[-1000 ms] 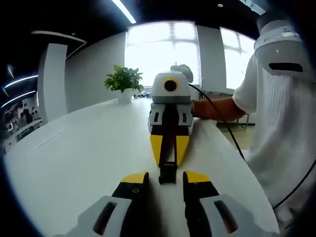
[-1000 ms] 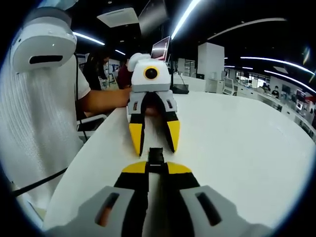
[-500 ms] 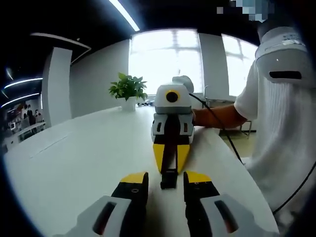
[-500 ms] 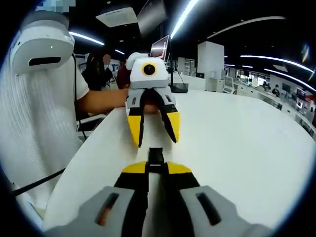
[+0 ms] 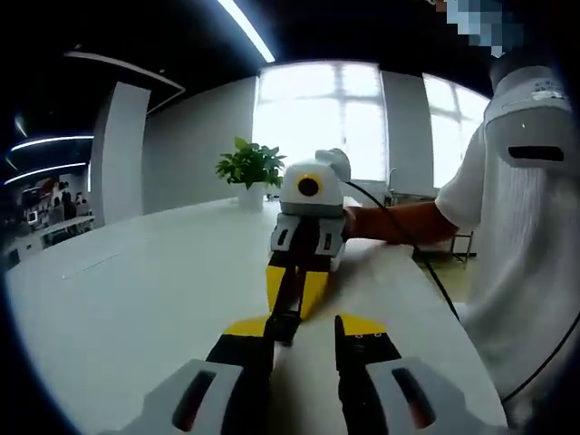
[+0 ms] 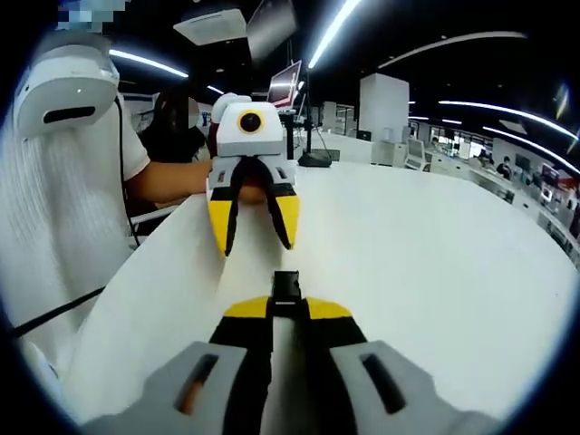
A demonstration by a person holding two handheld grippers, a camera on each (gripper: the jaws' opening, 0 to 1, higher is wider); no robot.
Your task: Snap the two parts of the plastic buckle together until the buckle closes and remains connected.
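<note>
Since half a second ago, the left gripper (image 6: 252, 227) has drawn back from the buckle (image 6: 286, 286) and risen a little in the right gripper view, so a wider strip of bare white table (image 6: 426, 272) now lies between its yellow tips and the black piece. In the left gripper view, the right gripper (image 5: 295, 288) with the buckle (image 5: 283, 322) has slid leftward, toward the left jaw of the left gripper (image 5: 304, 331).

The right gripper (image 6: 286, 310) holds the black plastic buckle between its two yellow-tipped jaws, which are closed tight on it; the front end of the buckle sticks out just past the tips, low over the table. Whether the buckle is one piece or two joined pieces cannot be told at this size.

The left gripper's jaws stand apart with nothing between them. In the left gripper view, the dark end of the buckle sits just beside the left jaw's yellow tip, in front of the gap rather than inside it.

A person in a white shirt (image 5: 535, 272) stands at the table's edge, a bare forearm (image 5: 399, 222) reaching to the right gripper, and a black cable (image 5: 426, 272) trails from it. A potted green plant (image 5: 251, 168) stands on the far part of the table before bright windows (image 5: 317, 118). In the right gripper view, a monitor (image 6: 285, 83) and other people show in the background.
</note>
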